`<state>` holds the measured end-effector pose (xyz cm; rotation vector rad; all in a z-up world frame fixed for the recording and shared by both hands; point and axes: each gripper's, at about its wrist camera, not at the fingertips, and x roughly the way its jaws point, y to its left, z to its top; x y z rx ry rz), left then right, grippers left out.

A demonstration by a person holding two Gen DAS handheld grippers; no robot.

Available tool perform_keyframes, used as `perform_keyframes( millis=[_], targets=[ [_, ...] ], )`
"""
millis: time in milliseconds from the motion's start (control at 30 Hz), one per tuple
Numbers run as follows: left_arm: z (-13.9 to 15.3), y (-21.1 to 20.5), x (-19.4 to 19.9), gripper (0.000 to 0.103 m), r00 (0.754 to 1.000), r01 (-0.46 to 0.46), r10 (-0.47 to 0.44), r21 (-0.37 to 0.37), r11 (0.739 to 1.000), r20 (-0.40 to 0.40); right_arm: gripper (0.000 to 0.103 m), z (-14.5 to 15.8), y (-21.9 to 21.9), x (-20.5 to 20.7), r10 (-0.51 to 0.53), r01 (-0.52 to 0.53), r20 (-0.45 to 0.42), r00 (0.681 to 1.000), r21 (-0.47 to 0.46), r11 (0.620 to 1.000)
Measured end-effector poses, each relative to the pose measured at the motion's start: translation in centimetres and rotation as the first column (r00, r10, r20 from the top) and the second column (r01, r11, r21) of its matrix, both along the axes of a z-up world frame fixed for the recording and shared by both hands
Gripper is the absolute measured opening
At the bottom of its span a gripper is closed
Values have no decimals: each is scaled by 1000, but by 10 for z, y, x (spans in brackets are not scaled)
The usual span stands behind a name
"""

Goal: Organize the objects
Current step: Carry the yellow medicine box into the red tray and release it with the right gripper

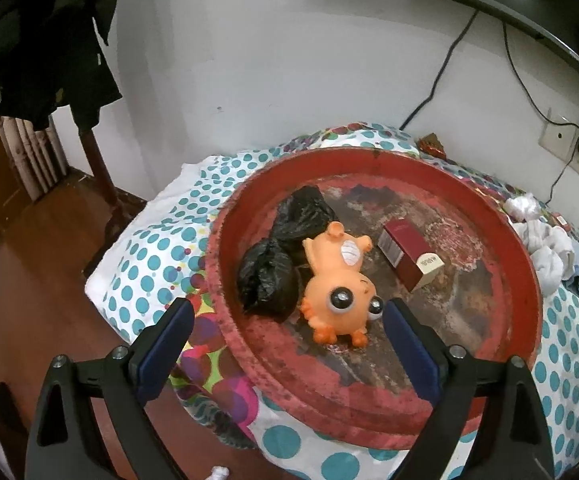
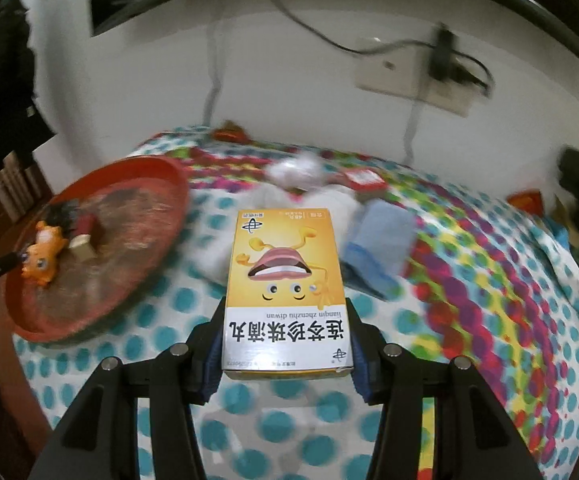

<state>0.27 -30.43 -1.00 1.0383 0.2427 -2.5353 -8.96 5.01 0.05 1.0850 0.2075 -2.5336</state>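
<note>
A round red tray [image 1: 373, 164] lies on the dotted cloth. In it lie an orange toy animal [image 1: 339, 284], two black bag bundles [image 1: 269, 276] and a dark red box [image 1: 407, 256]. My left gripper [image 1: 287, 316] is open just above the tray's near side, with the toy between its fingers' line. In the right wrist view my right gripper [image 2: 285, 344] is shut on a yellow medicine box [image 2: 285, 276], held above the cloth to the right of the tray [image 2: 149, 172]. The toy [image 2: 43, 256] also shows there.
White crumpled socks [image 1: 545, 248] lie right of the tray. A blue cloth [image 2: 381, 240], white wads [image 2: 295, 172] and small red packets [image 2: 363, 180] lie behind the yellow box. A wall socket with cables [image 1: 569, 140] is behind. Wooden floor [image 1: 41, 264] lies left.
</note>
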Motion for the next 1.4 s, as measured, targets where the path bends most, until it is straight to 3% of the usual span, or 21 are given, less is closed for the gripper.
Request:
perform_keyframes(
  millis=[267,633,933,1400],
  targets=[
    [-1,-7,1,95,1000,-19,19,-17,1000,3,52,10,-87,10,124,-123,8,992,-40,992],
    [-1,-16,2,95,999,-53,53,-27,998,0,52,-13,-174,13,191,-192,21,981,61,979],
    [1,-23,4,95,998,-68,68,-13,998,-10,52,-33,-200,-3,153,-160,81,985,96,982],
    [0,-25,3,95,997,-71,71,2,997,-10,52,-45,-228,9,218,-228,117,969,83,970]
  ],
)
